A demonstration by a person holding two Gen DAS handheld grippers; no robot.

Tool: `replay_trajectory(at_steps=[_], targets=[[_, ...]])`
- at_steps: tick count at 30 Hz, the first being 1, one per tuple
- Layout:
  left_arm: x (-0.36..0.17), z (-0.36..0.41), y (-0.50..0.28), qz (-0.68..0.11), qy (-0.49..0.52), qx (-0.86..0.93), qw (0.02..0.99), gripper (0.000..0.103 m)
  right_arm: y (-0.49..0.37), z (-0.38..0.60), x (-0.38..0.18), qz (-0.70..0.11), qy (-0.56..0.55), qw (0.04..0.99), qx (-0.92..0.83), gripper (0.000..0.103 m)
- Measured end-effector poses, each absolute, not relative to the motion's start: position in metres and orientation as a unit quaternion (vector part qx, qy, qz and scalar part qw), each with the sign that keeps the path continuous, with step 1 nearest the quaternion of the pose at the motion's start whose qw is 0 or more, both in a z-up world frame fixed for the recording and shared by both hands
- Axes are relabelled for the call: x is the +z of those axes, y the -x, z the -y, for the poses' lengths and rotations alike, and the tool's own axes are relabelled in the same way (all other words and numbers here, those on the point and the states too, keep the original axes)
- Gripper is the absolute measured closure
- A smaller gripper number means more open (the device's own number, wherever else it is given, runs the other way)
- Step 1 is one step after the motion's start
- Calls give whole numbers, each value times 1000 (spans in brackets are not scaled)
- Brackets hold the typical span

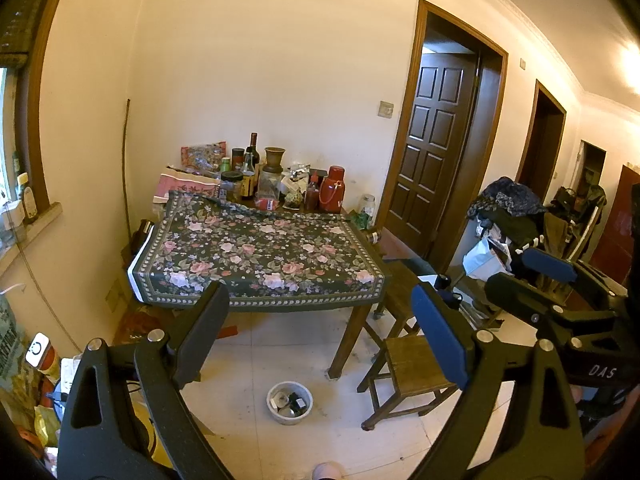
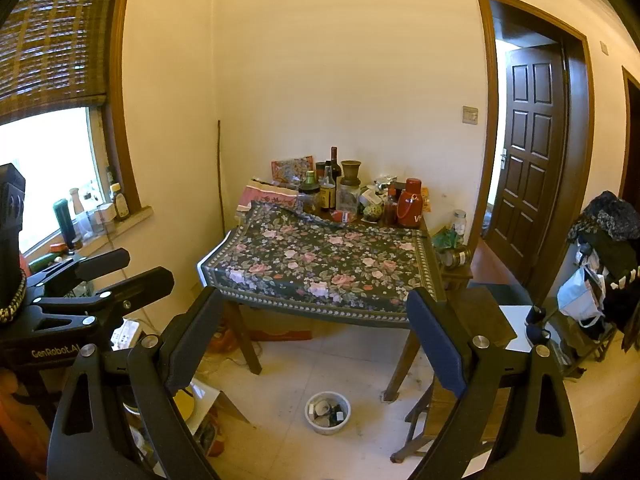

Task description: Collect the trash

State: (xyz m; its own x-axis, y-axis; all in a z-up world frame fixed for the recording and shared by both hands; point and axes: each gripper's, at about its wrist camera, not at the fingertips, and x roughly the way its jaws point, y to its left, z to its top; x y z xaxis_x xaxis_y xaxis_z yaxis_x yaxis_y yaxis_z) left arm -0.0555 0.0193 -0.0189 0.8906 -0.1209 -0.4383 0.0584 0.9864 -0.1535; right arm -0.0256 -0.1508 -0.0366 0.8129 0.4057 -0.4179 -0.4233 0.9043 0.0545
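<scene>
Floral cloth: covers table, bottles crowded at its far edge.
White bowl: on floor, holding scraps.
Left gripper: fingers apart, empty.
Right gripper: fingers apart, empty.

Contents of small white plastic bowl on floor: dark and pale bits, too small to identify. Labels on glass bottles at back of floral-clothed wooden table unreadable. Wooden stool partly hidden behind right gripper finger. Clutter at lower left cut by frame edge.
</scene>
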Motion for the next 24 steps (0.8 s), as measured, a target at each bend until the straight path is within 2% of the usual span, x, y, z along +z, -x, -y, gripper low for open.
replay_trajectory(at_steps=[10, 13, 24], targets=[[-18, -20, 54, -227, 64, -44, 971, 9, 25, 152, -33, -215, 17, 952, 220, 11], [-19, -23, 54, -230, 63, -50, 970, 5, 25, 152, -33, -215, 17, 952, 219, 11], [-17, -29, 55, -227, 63, -52, 970, 4, 23, 151, -31, -218, 14, 951, 220, 11]])
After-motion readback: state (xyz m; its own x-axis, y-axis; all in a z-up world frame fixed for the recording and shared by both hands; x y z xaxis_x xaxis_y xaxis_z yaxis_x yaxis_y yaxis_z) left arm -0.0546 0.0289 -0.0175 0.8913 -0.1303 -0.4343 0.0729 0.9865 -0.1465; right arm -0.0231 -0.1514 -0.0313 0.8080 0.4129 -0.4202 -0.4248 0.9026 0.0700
